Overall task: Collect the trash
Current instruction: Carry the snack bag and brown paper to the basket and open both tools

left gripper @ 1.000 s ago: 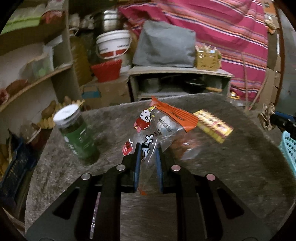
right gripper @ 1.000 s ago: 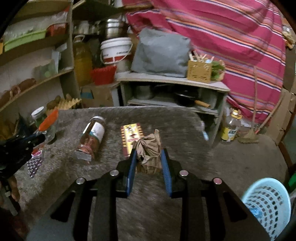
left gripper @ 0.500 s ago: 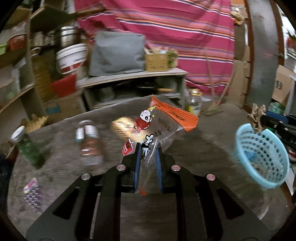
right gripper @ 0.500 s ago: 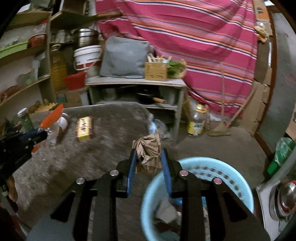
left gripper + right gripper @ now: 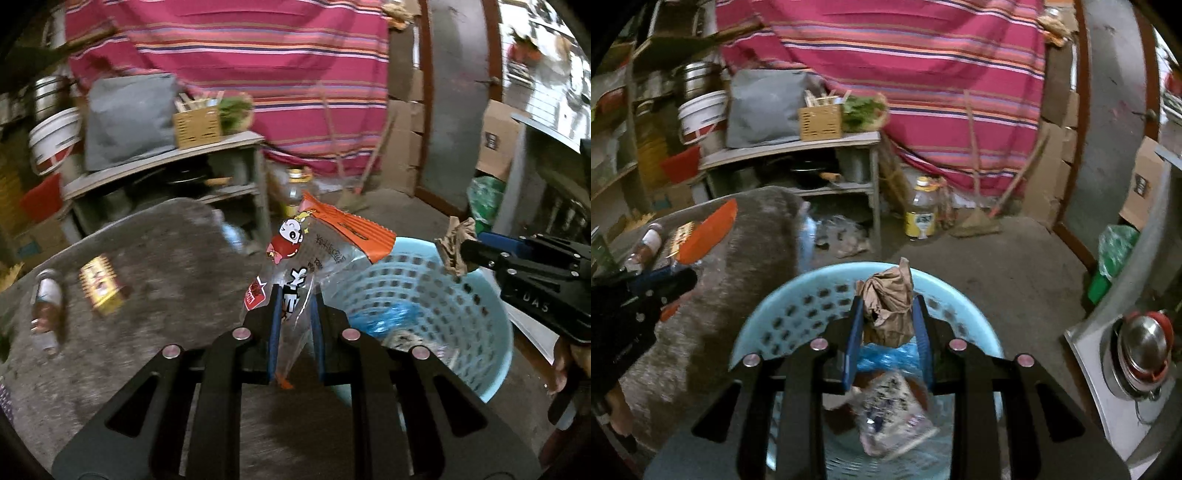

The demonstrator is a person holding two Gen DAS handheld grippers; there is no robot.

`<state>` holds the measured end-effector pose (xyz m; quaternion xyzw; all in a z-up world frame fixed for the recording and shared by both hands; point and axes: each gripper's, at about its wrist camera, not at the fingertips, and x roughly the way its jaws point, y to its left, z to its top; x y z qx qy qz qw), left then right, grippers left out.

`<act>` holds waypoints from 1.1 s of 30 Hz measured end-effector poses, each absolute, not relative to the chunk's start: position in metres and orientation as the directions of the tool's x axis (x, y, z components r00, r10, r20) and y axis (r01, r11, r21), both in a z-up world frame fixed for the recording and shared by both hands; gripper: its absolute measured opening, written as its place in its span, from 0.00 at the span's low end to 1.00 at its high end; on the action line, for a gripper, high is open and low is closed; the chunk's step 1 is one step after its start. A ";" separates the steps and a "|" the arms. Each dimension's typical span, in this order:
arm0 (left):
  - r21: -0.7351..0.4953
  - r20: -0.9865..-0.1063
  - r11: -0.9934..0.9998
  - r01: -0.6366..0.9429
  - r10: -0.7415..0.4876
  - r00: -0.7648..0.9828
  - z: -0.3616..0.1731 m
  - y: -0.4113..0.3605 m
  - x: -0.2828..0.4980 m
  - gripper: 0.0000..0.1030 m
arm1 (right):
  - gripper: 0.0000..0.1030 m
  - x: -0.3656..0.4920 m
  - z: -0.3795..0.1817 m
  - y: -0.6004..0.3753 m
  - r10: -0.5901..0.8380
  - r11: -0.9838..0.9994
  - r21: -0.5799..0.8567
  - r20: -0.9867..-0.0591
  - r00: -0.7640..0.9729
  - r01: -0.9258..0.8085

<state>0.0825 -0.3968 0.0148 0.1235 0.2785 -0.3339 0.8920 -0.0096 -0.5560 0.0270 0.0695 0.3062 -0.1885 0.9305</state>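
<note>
I have both grippers over the corner where the grey tabletop [image 5: 155, 258] ends and the pale blue basket [image 5: 476, 317] begins. My left gripper [image 5: 293, 314] is clamped on a clear snack wrapper [image 5: 314, 254] with an orange top strip and a cartoon figure; the wrapper stands up between the blue pads, its orange end leaning out over the basket's near rim. My right gripper [image 5: 888, 321] is closed on a crumpled brown paper wad [image 5: 888, 299], which sits between its pads directly above the basket's open mouth [image 5: 798, 314]. From the left wrist view that same gripper [image 5: 476, 249] comes in from the right edge, the brown wad [image 5: 456, 247] at its tip hanging over the basket's far rim.

Inside the basket lie a blue plastic bag [image 5: 886, 358] and a printed wrapper [image 5: 890, 410], with free room around them. The basket stands just beside the tabletop's rounded edge, lower than its surface.

Behind the left gripper, the tabletop carries a yellow patterned box [image 5: 101, 291] and a bottle lying on its side [image 5: 46, 310], both well apart from the basket and from either gripper. Beyond the tabletop's far edge, bare floor [image 5: 997, 251] runs to a low shelf unit [image 5: 798, 162] and a yellow-labelled bottle [image 5: 921, 212] under the striped cloth [image 5: 923, 66].
</note>
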 end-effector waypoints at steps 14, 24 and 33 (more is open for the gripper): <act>0.031 -0.636 0.665 0.746 -0.563 0.528 0.006 -0.459 0.072 0.43 | 0.27 -0.020 0.018 -0.577 -0.325 0.897 0.040 -0.613 0.720 0.439; 0.002 -0.578 0.777 0.629 -0.513 0.635 0.022 -0.408 0.083 0.85 | 0.27 -0.005 0.008 -0.569 -0.285 0.910 0.056 -0.632 0.721 0.410; -0.002 -0.523 0.862 0.507 -0.433 0.734 0.036 -0.323 0.081 0.95 | 0.51 0.015 -0.012 -0.547 -0.246 0.915 0.087 -0.652 0.717 0.393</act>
